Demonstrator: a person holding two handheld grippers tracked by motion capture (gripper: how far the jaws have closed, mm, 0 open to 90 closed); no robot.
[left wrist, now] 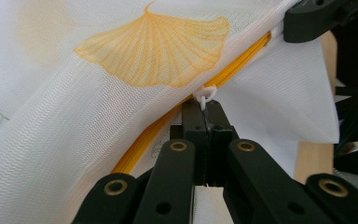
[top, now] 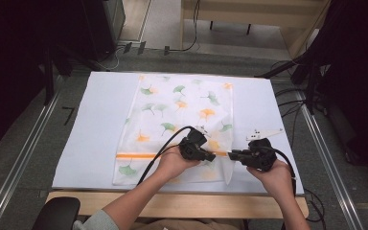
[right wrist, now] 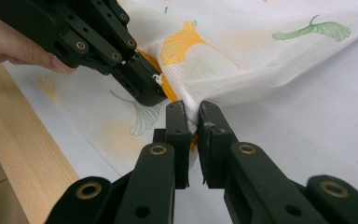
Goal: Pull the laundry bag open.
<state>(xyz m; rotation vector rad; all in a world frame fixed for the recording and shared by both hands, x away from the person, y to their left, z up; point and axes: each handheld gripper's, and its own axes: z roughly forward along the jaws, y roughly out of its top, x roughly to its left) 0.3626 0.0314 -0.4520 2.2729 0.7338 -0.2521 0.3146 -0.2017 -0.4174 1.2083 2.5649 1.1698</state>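
Note:
A white mesh bag [top: 182, 110] printed with green and orange ginkgo leaves lies flat on the white mat [top: 100, 124]. An orange zipper [top: 139, 155] runs across its near end. My left gripper [top: 213, 156] is shut on the small white zipper pull [left wrist: 206, 95], seen right at its jaw tips [left wrist: 207, 116]. My right gripper [top: 231, 155] faces it from the right, shut on the bag's fabric at the zipper's end [right wrist: 192, 114]. The bag [right wrist: 223, 79] is lifted and bunched between the two grippers. The left gripper [right wrist: 151, 95] sits just beyond the right jaws.
The mat covers a wooden table whose front edge [top: 187, 203] is near the person. Black stands and cables [top: 311, 96] are on the floor to the right, metal rails [top: 24, 158] on the left. A dark chair arm [top: 57, 213] is at the bottom left.

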